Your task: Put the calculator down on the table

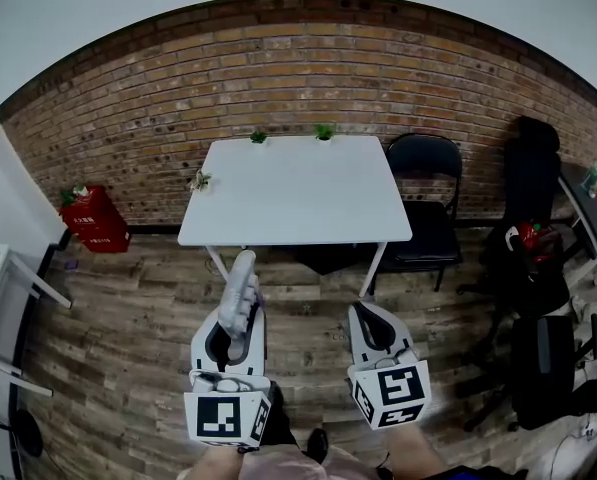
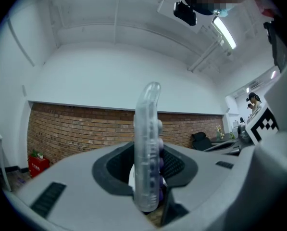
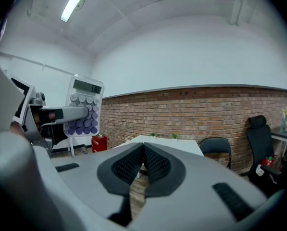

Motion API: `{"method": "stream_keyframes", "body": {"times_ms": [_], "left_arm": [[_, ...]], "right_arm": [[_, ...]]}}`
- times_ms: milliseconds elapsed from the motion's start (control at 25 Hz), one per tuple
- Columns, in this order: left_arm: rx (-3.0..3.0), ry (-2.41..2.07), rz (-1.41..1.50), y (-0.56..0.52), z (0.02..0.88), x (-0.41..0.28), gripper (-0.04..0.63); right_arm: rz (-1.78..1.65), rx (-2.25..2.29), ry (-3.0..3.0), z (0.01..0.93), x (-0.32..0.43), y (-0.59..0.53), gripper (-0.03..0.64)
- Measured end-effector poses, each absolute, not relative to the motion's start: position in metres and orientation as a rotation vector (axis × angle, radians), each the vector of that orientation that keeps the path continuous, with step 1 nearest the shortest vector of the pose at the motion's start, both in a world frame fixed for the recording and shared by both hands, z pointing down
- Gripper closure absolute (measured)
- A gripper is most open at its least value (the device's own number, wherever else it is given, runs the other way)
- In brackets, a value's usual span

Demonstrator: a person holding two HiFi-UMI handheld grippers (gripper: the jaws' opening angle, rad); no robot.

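Left gripper [image 2: 148, 179]: one; its two jaws press on the calculator from both sides, so it is gripping.
Calculator [image 2: 147, 138]: one; clear case with round white and purple keys. It stands on its edge between the dark pads and sticks out past the jaw tips.
Calculator seen from the right gripper view [image 3: 84, 107]: the key face is turned to that camera, with the display at the top and rows of keys under it.
Where the calculator [image 1: 242, 286] is: in the air above the wooden floor [image 1: 128, 308], in front of the near edge of the table, not touching it.
Right gripper [image 3: 143, 148]: one; the two jaws are closed together and nothing is between them.
Right gripper in the head view [image 1: 364, 313]: beside the left gripper [image 1: 235, 320], apart from it, pointing to the table.
Marker cubes: two, one on each gripper, at the bottom of the head view.
Table [image 1: 296, 203]: one; white, square, standing against the brick wall [image 1: 298, 68]; nothing lies on the middle of its top.
Small plants: three on the table; two at the far edge [image 1: 259, 137] [image 1: 324, 131] and one at the left edge [image 1: 200, 180].
Chair [image 1: 428, 203]: one; black, just beside the right side of the table.
Red box [image 1: 96, 220]: one; on the floor at the wall, left of the table.
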State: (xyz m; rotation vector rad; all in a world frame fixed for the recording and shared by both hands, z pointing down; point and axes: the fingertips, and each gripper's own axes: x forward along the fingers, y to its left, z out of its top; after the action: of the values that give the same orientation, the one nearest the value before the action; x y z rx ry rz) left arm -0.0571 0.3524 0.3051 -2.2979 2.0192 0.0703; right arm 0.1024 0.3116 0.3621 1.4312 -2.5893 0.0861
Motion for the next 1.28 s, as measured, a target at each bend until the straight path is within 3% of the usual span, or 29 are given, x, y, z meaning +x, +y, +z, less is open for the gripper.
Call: {"method": "stream_keyframes", "body": {"times_ms": [800, 1280], "left_arm": [[-2.388, 1.895, 0.119, 0.154, 0.305, -0.137, 0.459], [-2.514, 1.843, 0.084, 0.078, 0.329, -0.151, 0.459]], "right_arm": [[0.063, 1.562, -2.527, 0.354, 0.022, 0.125, 0.614], [0.132, 1.650, -2.462, 0.369, 0.013, 0.059, 0.614]]}}
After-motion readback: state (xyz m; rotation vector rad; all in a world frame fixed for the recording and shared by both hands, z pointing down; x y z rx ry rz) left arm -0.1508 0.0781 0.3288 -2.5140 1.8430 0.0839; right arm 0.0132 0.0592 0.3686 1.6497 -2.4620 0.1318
